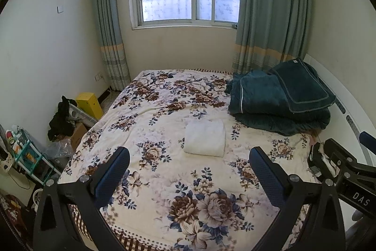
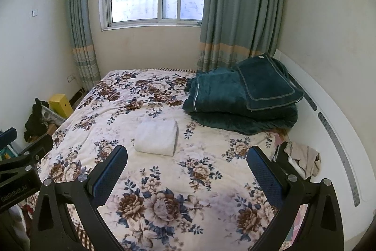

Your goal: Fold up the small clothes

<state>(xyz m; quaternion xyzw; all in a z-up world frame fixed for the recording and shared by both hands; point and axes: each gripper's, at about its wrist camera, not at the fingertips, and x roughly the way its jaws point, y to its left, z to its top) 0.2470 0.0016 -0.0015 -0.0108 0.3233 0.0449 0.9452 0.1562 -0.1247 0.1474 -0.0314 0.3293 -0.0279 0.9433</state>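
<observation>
A white garment [image 1: 205,138] lies folded into a neat rectangle near the middle of the floral bedspread [image 1: 164,180]; it also shows in the right wrist view [image 2: 156,138]. My left gripper [image 1: 189,158] is open and empty, held above the bed's near part, short of the garment. My right gripper [image 2: 187,155] is open and empty too, at about the same height, to the right of the left one. A small heap of light and dark clothes [image 2: 300,160] lies at the bed's right edge, beside my right gripper.
A folded dark green blanket [image 2: 242,100] sits at the bed's far right by the white headboard [image 2: 329,124]. A yellow box [image 1: 90,104], black clothing [image 1: 62,120] and a cluttered rack [image 1: 25,157] stand on the floor to the left. A window and curtains are behind.
</observation>
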